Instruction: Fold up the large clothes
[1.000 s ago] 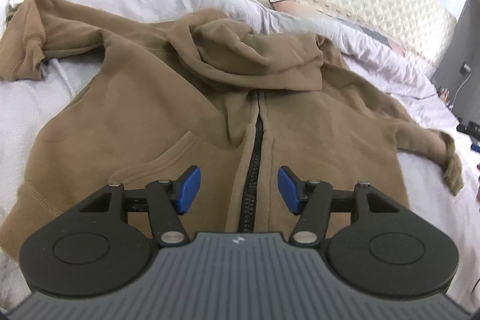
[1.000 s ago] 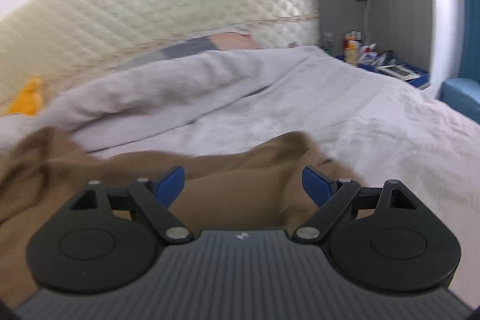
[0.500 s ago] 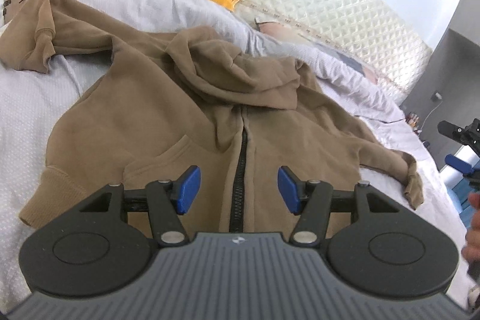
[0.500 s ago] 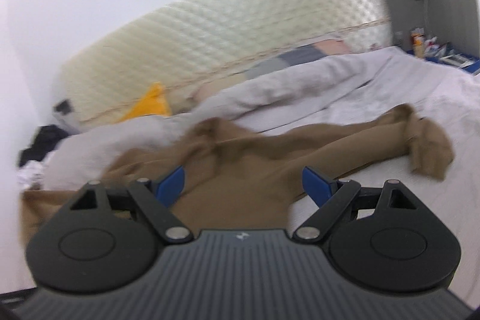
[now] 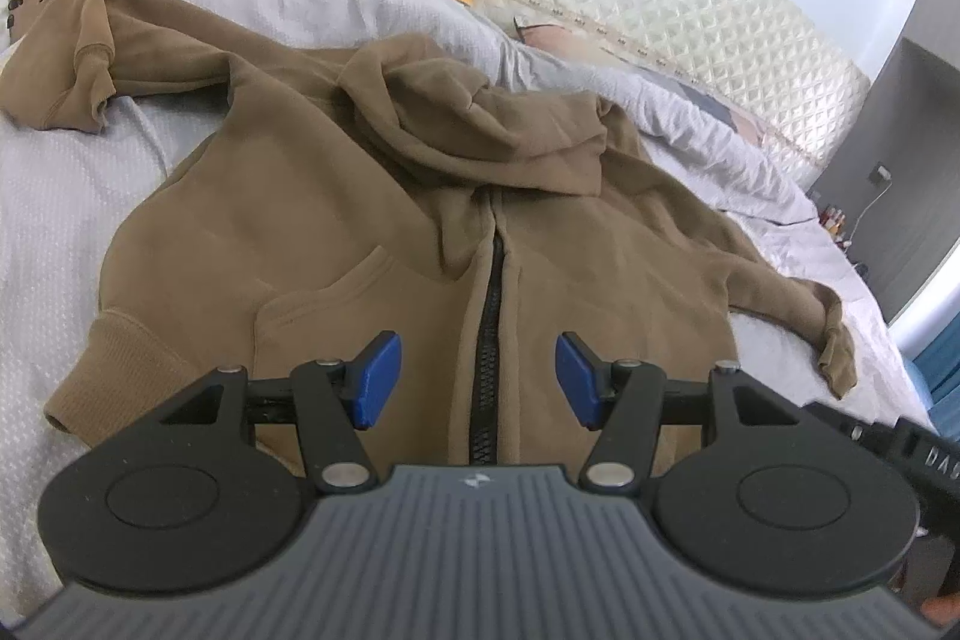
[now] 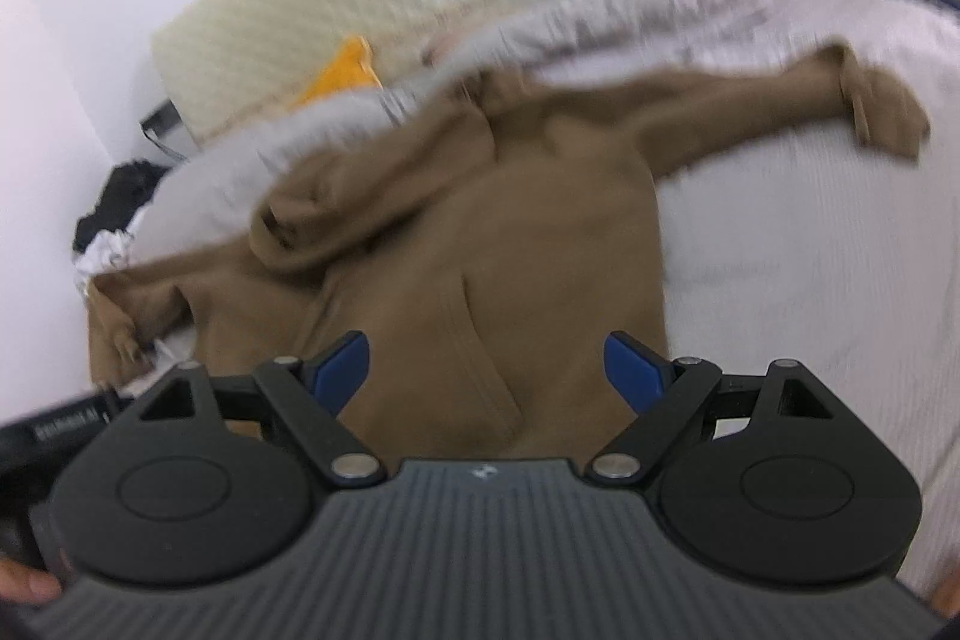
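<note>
One brown hoodie (image 5: pixel 360 196) lies under two empty grippers.

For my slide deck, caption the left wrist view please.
Open left gripper poised above a brown zip hoodie spread flat on a bed.

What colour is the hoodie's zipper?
Black zipper on the brown hoodie; clearest in the left wrist view.
</note>
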### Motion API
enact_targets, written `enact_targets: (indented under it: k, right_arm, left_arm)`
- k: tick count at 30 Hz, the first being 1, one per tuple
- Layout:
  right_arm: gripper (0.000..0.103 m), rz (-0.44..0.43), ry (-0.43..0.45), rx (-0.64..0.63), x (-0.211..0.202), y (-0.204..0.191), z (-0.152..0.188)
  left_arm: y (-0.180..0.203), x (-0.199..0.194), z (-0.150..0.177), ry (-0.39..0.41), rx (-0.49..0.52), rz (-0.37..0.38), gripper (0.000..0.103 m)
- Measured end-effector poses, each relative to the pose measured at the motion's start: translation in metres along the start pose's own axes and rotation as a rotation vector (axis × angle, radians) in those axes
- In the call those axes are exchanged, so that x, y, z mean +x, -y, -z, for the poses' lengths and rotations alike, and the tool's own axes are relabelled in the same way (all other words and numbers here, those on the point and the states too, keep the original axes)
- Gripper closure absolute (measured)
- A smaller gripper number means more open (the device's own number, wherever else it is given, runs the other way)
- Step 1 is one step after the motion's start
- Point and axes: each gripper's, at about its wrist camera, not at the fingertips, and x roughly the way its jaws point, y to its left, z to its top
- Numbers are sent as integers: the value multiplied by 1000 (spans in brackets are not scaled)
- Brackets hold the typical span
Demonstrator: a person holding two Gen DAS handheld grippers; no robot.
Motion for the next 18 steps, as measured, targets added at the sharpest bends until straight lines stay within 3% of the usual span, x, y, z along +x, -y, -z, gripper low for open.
enact_targets:
  k: [5, 11, 18]
  right_arm:
    - [16, 3, -63, 54, 14, 10, 7]
    - [16, 11, -84, 34, 18, 12, 12]
    - [16, 12, -110, 106, 19, 27, 12]
  left_arm:
    - [3, 11, 3, -29, 15, -28, 40]
    - [-4, 19, -1, -64, -12, -45, 40]
    - [-24, 19, -22, -173, -55, -65, 39]
